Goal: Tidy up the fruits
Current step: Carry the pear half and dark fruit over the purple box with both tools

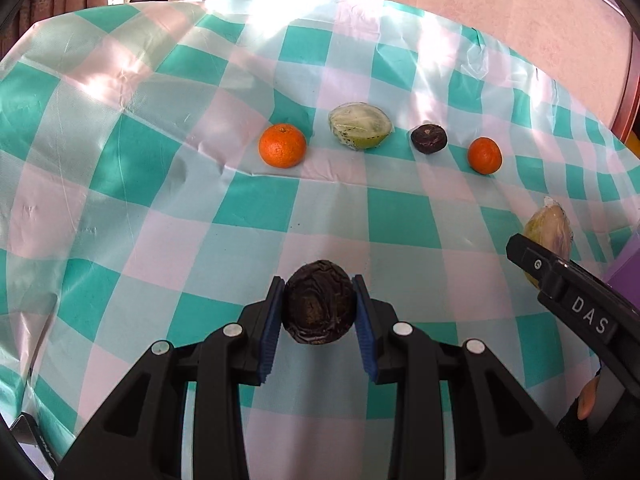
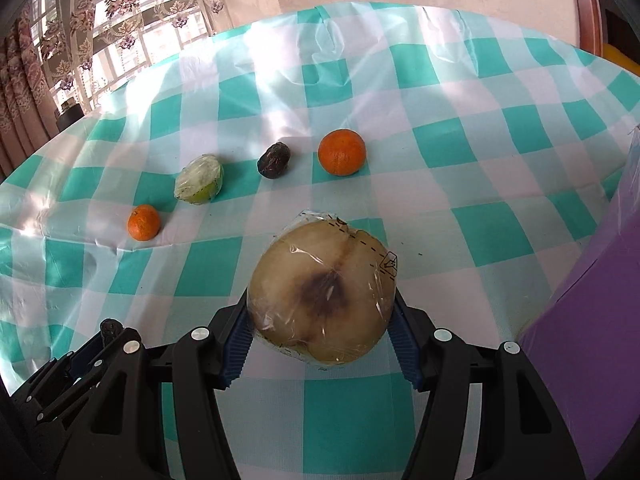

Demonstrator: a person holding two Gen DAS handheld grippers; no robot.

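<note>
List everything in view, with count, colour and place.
oranges: 2, orange, ends of the row on the cloth
green half fruit: 1, wrapped, in the row beside the left orange
dark fruit: 2, blackish, one in the row, one in the left tongs
pale half fruit: 1, beige with brown centre, wrapped, in the right tongs
tablecloth: 1, teal and white check
purple object: 1, right edge
curtain: 1, floral, behind the table
left tongs: shut on dark fruit
right tongs: shut on pale half fruit

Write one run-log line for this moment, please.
left gripper: shut on dark wrinkled fruit | right gripper: shut on wrapped fruit half | four fruits in row on table
</note>
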